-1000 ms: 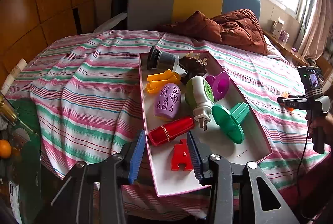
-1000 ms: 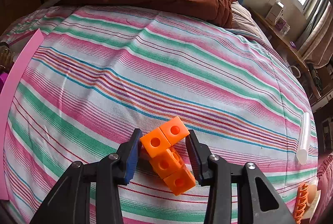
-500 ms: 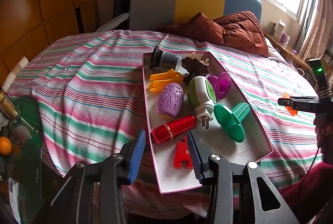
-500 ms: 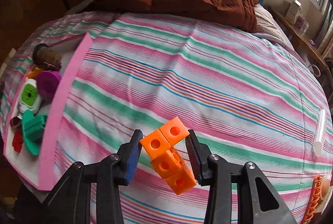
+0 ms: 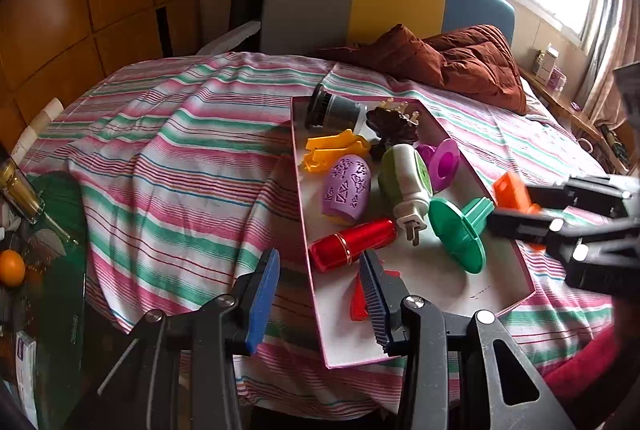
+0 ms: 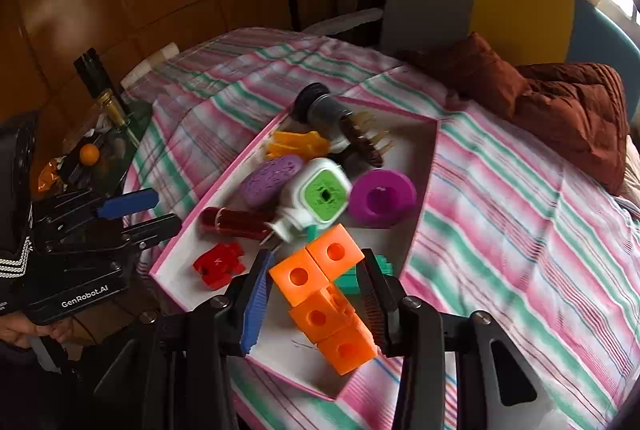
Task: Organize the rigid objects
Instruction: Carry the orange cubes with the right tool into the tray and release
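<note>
Striped bed [image 5: 168, 166], pink tray [image 5: 316, 262] on it: your right tongs [image 6: 316, 294] grip the orange cubes [image 6: 320, 290] above the tray's near end.
Your left tongs [image 5: 320, 294] straddle the tray's near-left wall; whether they pinch it I cannot tell. Bare floor lies directly under the cubes, beside the green spool [image 5: 460, 230]. Their chain runs along your fingers, so lower straight and release.

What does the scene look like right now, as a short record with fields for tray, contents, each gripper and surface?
tray: pink-rimmed box lid, white inside
contents: red tube, purple egg, green disc piece, red puzzle piece, others
right gripper: shut on orange cube block, over the tray
left gripper: astride the tray's near left rim, pads not seen pressing it
surface: striped bedsheet
</note>
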Demonstrator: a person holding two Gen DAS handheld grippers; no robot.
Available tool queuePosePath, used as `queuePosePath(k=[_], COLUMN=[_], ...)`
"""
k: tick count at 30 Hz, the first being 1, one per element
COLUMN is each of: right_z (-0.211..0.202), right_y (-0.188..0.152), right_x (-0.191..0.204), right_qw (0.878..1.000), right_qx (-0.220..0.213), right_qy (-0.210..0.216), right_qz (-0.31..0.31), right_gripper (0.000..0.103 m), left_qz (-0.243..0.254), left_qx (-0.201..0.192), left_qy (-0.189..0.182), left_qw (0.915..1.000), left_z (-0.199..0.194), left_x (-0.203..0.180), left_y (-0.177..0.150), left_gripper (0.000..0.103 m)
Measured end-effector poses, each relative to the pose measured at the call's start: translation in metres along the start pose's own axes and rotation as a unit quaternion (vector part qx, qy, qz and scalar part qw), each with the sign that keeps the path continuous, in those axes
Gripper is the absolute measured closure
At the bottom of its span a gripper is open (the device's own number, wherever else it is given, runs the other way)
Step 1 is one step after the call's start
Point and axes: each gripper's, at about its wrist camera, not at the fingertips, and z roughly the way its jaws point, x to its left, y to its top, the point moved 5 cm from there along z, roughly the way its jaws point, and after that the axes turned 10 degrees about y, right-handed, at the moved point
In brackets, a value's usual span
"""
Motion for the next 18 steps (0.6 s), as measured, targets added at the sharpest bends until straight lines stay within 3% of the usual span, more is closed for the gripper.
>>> queuePosePath(k=[7, 11, 18], right_z=[0.048, 0.074, 0.079], right_y=[-0.011, -0.023, -0.021], right_x=[0.026, 0.014, 0.015], right_qw=[0.998, 0.996, 0.997], right_qx=[0.051, 0.09, 0.079], right_qy=[0.022, -0.001, -0.006], right_qz=[-0.013, 0.007, 0.012], right_gripper=[0.06, 0.063, 0.062], left_qz=[-0.01, -0.009, -0.011], left_qx=[0.005, 0.008, 0.013], left_qy=[0.005, 0.004, 0.006], left_qw=[0.9999, 0.9999, 0.9998], left_z=[0.004, 0.007, 0.009], left_x=[0.007, 0.007, 0.007], left_y=[-0.001, -0.003, -0.005], left_gripper=[0.061, 0.061, 0.061])
